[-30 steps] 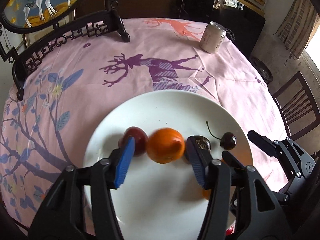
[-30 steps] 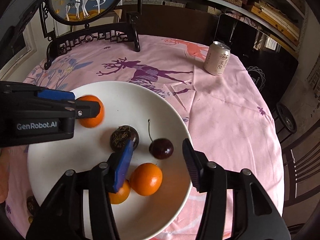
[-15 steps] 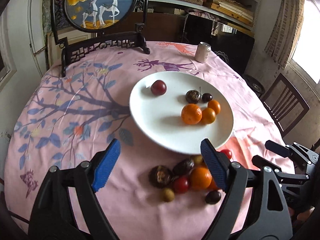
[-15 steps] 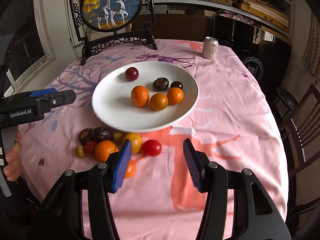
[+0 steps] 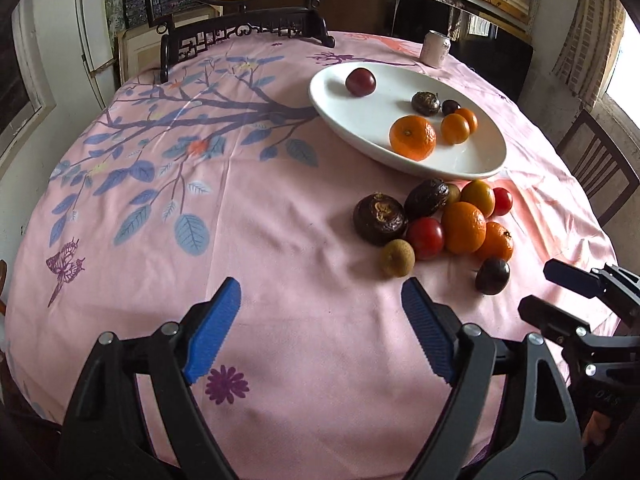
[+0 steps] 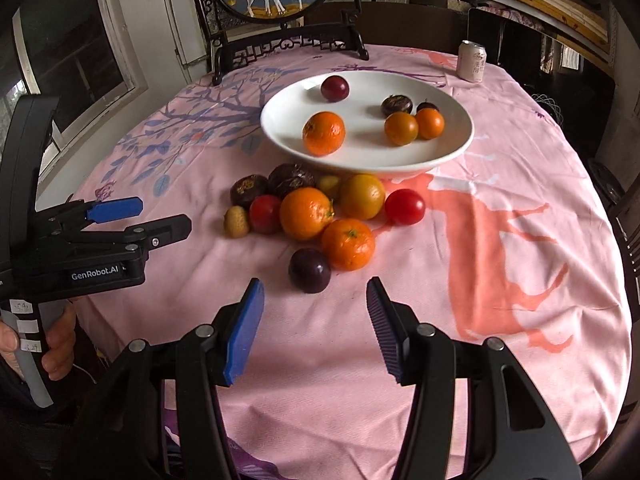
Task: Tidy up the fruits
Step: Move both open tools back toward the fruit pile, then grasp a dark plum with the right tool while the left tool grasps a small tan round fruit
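A loose heap of fruit (image 6: 316, 216) lies on the bench just in front of a shallow, glossy white plate (image 6: 280, 136): two pebbly-skinned mandarins, smooth red tomatoes, a waxy yellow-orange one, wrinkled dark passion fruits, a small rough tan longan (image 6: 236, 222) and a smooth, round dark plum (image 6: 309, 271) nearest the camera. On the plate sit a dimpled mandarin (image 6: 324, 133), a shiny dark-red plum (image 6: 335, 88), a wrinkled passion fruit, a cherry and two small smooth oranges. The round bench is draped in a soft pink cloth (image 6: 500, 320) printed with blue leaves, a purple tree and coral deer. The right gripper (image 6: 316, 328) hovers short of the plum, its ribbed blue pads apart with nothing between them. The left gripper (image 5: 320, 332) is released too, its jaws having just been opening and now spread wide over bare cloth, beside the heap. Farther back stand a pale cylindrical drink can (image 6: 472, 61) and a carved black wooden stand (image 6: 280, 40) holding a round deer picture
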A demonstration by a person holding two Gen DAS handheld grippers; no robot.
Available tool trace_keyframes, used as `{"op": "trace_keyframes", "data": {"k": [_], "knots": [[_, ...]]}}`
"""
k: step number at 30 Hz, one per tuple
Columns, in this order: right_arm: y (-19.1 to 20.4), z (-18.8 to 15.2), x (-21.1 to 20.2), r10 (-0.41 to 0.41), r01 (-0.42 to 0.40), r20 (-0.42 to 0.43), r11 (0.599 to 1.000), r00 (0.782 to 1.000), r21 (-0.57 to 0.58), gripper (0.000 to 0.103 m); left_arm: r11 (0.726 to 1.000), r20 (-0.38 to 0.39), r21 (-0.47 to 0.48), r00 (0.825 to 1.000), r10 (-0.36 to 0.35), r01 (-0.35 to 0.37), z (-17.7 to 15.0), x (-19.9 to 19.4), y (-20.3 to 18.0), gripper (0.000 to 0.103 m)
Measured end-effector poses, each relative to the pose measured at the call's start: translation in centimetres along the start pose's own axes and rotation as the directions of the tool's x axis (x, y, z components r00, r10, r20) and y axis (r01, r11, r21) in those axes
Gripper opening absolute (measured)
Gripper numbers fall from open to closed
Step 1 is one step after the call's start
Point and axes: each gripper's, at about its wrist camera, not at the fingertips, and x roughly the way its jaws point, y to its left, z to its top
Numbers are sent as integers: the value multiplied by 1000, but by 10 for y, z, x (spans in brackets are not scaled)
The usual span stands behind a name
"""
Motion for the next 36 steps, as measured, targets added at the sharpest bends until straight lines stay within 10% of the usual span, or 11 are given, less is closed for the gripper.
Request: {"op": "trace_keyframes", "data": {"k": [13,15,25,36], "knots": [[1,5,34,35,-35,-26,999,999,21,50,1000,-13,5,1000,-9,9,-3,3,1,84],[1,7,44,33,-33,-34,999,999,22,28,1000,-16,13,1000,-13,14,-3,4,-2,84],[-9,0,23,15,-15,-4,999,1000,47,28,998,-47,31,998,-53,54,0,19,-17,84],[-35,-11,-4,25,-30,45,992,999,120,28,996,-59,57,996,-66,69,13,45,-38,40]]}}
